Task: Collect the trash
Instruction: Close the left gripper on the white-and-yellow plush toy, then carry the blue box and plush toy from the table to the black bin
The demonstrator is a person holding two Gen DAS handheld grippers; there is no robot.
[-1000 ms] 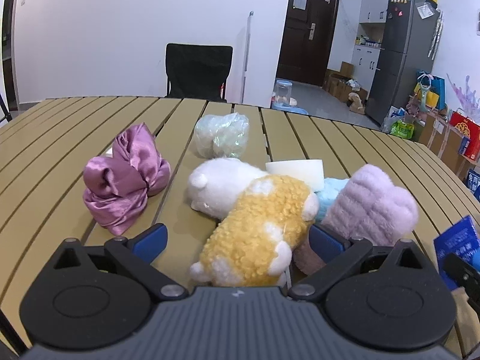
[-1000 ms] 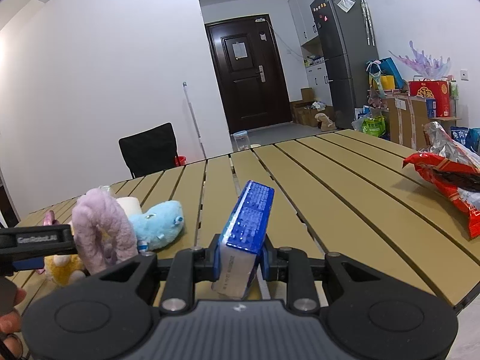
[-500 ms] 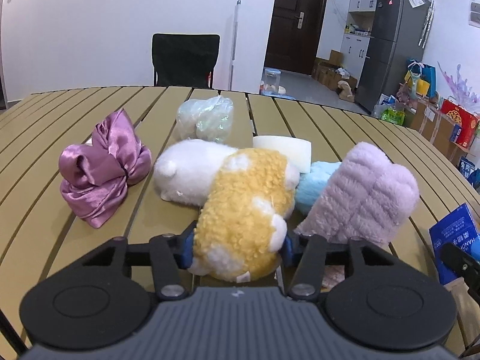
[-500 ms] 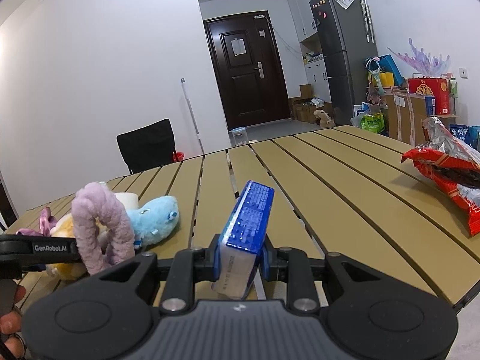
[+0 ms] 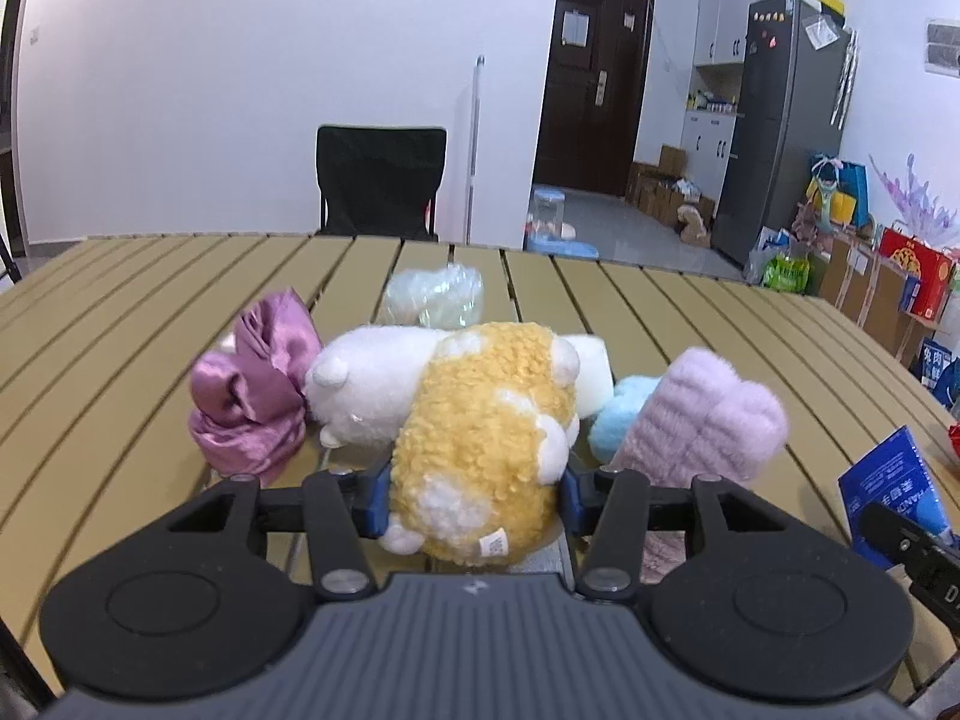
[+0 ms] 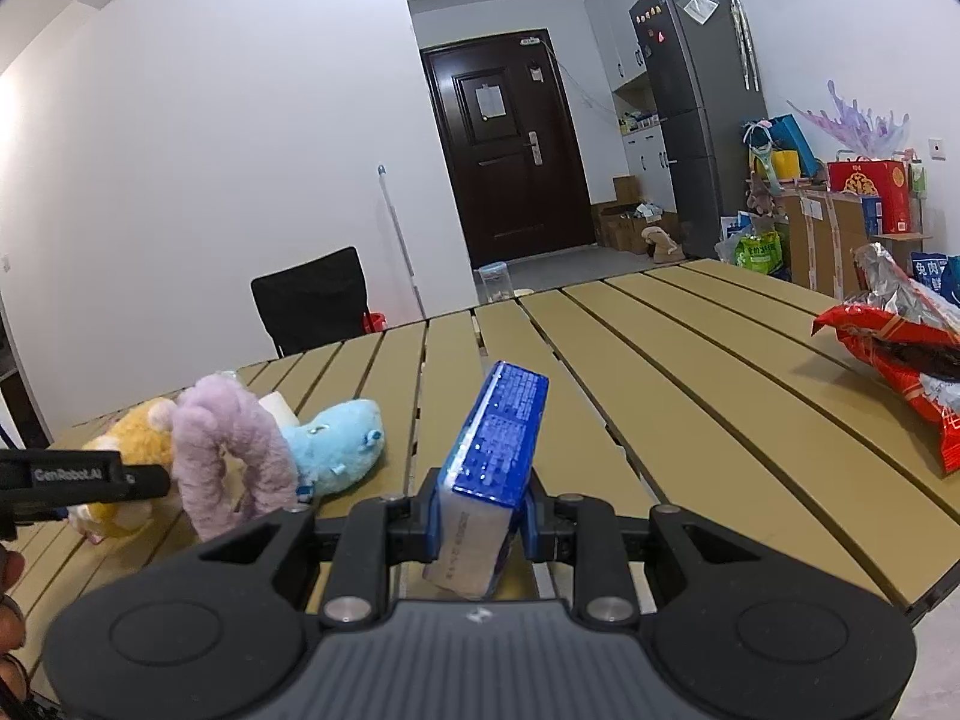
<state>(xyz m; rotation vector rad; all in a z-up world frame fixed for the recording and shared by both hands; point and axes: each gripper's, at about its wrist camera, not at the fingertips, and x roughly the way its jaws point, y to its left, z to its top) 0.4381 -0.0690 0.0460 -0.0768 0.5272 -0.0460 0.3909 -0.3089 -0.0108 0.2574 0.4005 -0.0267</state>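
the left gripper (image 5: 474, 495) has its jaws pressed on both sides of the yellow plush toy (image 5: 486, 438); they have just been closing, and the toy is now caught between them. the long axis of the toy runs away from the camera, its label end is near the gripper and its far end lies against the white plush toy (image 5: 372, 387). the purple satin cloth (image 5: 252, 396) touches the white toy on the left. behind them lies a clear plastic bag (image 5: 435, 297), crumpled. on the right stand the light blue plush toy (image 5: 618, 420) and the pink fluffy piece (image 5: 702, 420), close together.

the right gripper (image 6: 480, 516) holds the blue box (image 6: 495, 450) with narrow jaws. the box stands tilted, its long axis goes up and away from the camera, and its top leans to the right. the red snack bag (image 6: 894, 348) lies open near the right edge of the table (image 6: 660, 360), well apart from the box.

the slats of the table between the box and the red bag are free. the far part of the table toward the black chair (image 5: 381, 180) is free too.
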